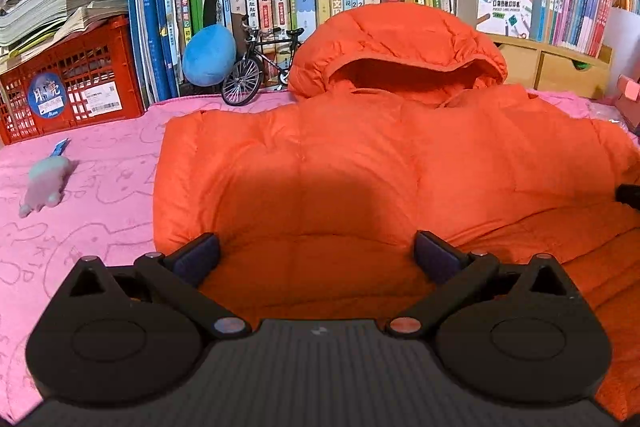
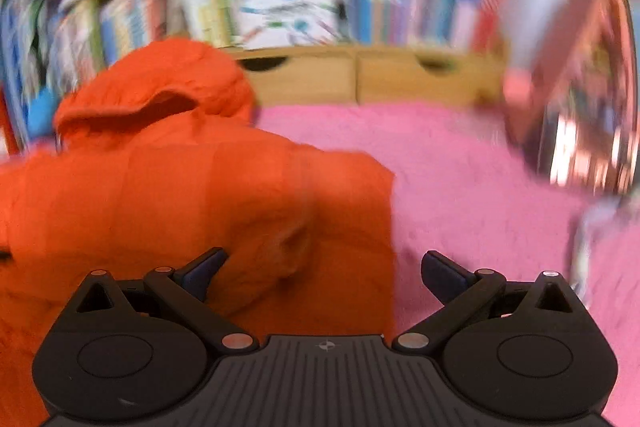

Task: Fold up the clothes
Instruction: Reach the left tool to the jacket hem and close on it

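Now both hand-held grippers, left [image 1: 316,251] and right [image 2: 322,273], were wide apart, holding nothing. Right ahead lay the puffy orange hooded jacket [image 1: 360,155] on the pink blanket [image 1: 92,195]. Best grab an edge firmly.

You've got a pink blanket [image 1: 100,195] as the work surface. On it: orange hooded jacket [image 1: 360,155] spread flat, hood toward the books; small pale plush toy [image 1: 44,187] well to its left; red crate [image 1: 72,91], blue plush ball [image 1: 209,55] and model bicycle [image 1: 256,67] along the back edge.
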Motion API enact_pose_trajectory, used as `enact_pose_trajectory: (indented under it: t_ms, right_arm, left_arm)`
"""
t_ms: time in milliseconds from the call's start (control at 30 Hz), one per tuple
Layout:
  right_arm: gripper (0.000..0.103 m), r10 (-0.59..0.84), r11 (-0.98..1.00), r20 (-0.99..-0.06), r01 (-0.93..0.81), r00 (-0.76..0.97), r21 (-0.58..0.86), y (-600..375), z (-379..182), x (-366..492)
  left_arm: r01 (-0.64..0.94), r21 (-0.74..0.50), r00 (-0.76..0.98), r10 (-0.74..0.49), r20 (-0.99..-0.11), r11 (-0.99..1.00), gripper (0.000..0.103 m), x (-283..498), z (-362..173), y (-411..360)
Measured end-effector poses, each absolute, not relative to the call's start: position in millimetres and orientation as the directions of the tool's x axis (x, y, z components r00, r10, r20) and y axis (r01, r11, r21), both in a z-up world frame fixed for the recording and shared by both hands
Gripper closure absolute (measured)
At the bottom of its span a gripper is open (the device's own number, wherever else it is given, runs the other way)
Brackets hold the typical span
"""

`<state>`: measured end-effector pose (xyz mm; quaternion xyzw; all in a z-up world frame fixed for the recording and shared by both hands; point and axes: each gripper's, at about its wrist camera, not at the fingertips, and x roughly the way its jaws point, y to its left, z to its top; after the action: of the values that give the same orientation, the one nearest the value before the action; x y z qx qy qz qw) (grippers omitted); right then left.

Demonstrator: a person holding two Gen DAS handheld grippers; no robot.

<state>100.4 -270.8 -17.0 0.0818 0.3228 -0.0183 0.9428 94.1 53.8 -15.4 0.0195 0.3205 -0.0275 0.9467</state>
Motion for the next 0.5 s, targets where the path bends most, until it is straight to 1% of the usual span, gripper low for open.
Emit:
enact_pose_trajectory:
  t_ms: [33, 67, 133, 200, 233, 367, 400, 500]
  right_arm:
    - [0.0, 0.038, 0.98, -0.614, 0.092, 0.788, 0.179, -277.0, -18.6, 101.1]
    - [0.0, 0.034, 0.981, -0.615, 0.093, 0.787, 0.173, -276.0, -18.9, 101.2]
    - [0.0, 0.019, 0.984, -0.618, 0.094, 0.786, 0.15, -271.7, -18.9, 100.9]
    - [0.0, 0.018, 0.984, -0.619, 0.094, 0.785, 0.149, -270.1, -18.9, 100.0]
    - [0.0, 0.018, 0.984, -0.62, 0.095, 0.785, 0.148, -269.4, -18.9, 99.6]
    - [0.0, 0.024, 0.983, -0.618, 0.094, 0.786, 0.157, -269.2, -18.6, 101.3]
    - [0.0, 0.026, 0.983, -0.617, 0.093, 0.787, 0.16, -270.0, -18.3, 101.3]
    - [0.0, 0.042, 0.979, -0.611, 0.09, 0.79, 0.183, -273.8, -18.1, 100.2]
  left_arm:
    - [0.063, -0.004, 0.795, -0.053, -0.605, 0.998, 0.0, 92.8, -11.3, 55.8]
    - [0.061, -0.041, 0.805, -0.074, -0.588, 0.997, 0.0, 90.2, -4.5, 58.4]
    - [0.081, -0.128, 0.847, -0.136, -0.514, 0.988, 0.0, 82.8, 13.7, 62.0]
    - [0.114, -0.156, 0.887, -0.172, -0.428, 0.981, 0.0, 79.7, 35.2, 57.4]
    - [0.125, -0.111, 0.903, -0.159, -0.399, 0.986, 0.0, 82.3, 42.9, 48.7]
    - [0.124, 0.193, 0.926, -0.044, -0.374, 0.973, 0.0, 113.3, 52.0, -0.3]
    - [0.122, 0.253, 0.928, -0.02, -0.372, 0.96, 0.0, 122.3, 52.7, -11.2]
    - [0.122, 0.317, 0.903, 0.028, -0.429, 0.941, 0.0, 157.8, 41.1, -33.1]
